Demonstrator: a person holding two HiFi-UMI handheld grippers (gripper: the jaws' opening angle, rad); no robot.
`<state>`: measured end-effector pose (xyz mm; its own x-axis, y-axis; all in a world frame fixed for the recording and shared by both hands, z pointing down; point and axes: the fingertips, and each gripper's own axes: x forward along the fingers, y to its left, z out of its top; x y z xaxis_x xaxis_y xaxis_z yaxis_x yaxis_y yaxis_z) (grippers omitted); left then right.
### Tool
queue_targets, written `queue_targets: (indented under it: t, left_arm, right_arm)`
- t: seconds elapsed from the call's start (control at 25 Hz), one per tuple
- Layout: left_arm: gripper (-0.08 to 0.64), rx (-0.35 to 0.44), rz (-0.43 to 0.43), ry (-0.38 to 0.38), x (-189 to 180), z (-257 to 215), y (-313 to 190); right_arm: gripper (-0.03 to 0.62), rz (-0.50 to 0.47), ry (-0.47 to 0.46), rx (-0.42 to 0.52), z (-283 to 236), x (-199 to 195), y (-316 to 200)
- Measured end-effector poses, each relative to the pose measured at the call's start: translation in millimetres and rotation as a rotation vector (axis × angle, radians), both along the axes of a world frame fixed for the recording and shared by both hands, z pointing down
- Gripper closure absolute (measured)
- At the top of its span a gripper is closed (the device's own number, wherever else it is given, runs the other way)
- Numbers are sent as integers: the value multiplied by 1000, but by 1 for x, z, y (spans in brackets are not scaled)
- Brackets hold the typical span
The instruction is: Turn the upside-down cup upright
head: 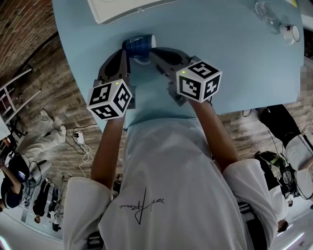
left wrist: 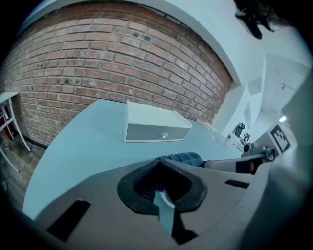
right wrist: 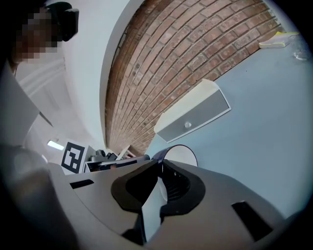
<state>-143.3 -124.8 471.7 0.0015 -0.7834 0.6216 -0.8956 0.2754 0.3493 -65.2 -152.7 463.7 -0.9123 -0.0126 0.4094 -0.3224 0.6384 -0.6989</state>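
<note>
The blue cup (head: 138, 45) sits near the front edge of the pale blue bench (head: 234, 53). It is neither upside down nor upright but tipped on its side, its white inside facing right, so we judge the turn to be about halfway done. The right gripper (right wrist: 160, 162) comes at the mouth of the cup. In the right gripper view its jaws are pressed together on the cup's wall at the rim, one jaw outside and one apparently inside. We take that pinch to be what swings the cup over. The left gripper (left wrist: 157, 160) comes in from the other side, its jaws drawn narrow with only a thin slit between them and nothing that we can see gripped there. Its tips lie just beside the cup's ribbed blue side, and we cannot tell whether they touch. We read it as a brace that keeps the cup from rolling away. Farther back on the bench stands a white box (head: 132, 10) with a small knob, well apart from the cup. Some clear glassware (head: 274, 17) sits at the far right corner.
</note>
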Motion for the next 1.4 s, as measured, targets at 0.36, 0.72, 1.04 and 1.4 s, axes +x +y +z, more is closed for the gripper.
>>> queue_targets:
  t: [0.36,0.72,1.04,1.4]
  left_arm:
    - [557,-5,-6,-11,17,0,10]
    - [557,-22,2,2,2,7,0]
    - [557,-20,10,3,7,10,4]
    - [557,-19,22,4,15,12,9]
  right_arm:
    - [569,9,5,-4,-2,18,11]
    - [569,-2,31,-6,2,2,3]
    - [569,-8,48,6,1,7,8]
    - [569,-16,73,37,-1,13,14]
